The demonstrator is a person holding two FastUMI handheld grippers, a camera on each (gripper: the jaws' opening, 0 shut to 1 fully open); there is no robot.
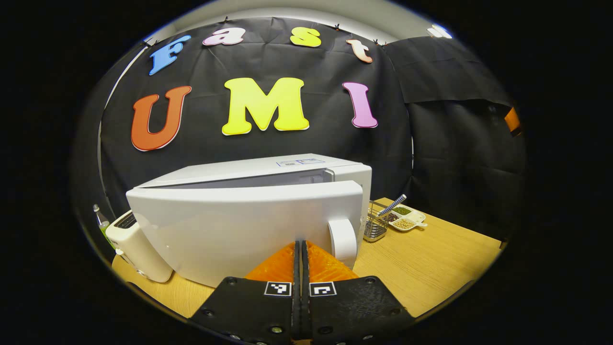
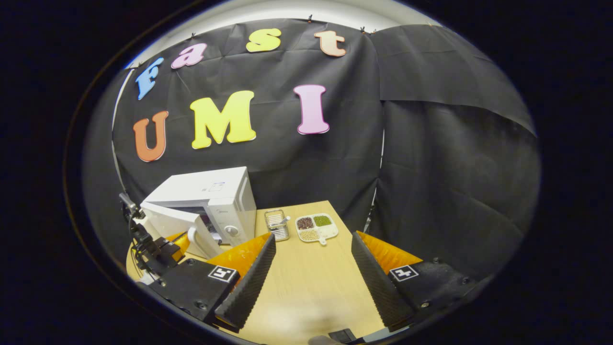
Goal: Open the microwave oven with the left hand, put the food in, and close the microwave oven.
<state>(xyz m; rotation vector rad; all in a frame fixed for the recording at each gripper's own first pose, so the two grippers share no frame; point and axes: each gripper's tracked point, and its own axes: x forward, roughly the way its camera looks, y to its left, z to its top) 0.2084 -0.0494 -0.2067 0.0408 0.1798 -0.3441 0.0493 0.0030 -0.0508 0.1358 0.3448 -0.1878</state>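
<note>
The white microwave [image 1: 249,165] stands on the wooden table [image 1: 431,258] with its door [image 1: 230,225] partly open, swung toward me. My left gripper [image 1: 300,247] is shut with nothing between its fingers; its tips sit against the door's outer face, just left of the white loop handle [image 1: 342,242]. In the right gripper view the microwave [image 2: 210,189] is at the left, and the left gripper [image 2: 184,239] rests at the door [image 2: 170,223]. The dark gap into the oven is too small to read. My right gripper [image 2: 313,235] hangs open and empty above the table.
A white sectioned tray of beans [image 1: 407,218] [image 2: 316,227] and a wire basket [image 1: 376,225] [image 2: 277,224] with a utensil [image 1: 392,205] lie right of the microwave. A white toaster [image 1: 136,247] and a bottle [image 1: 100,223] stand at its left.
</note>
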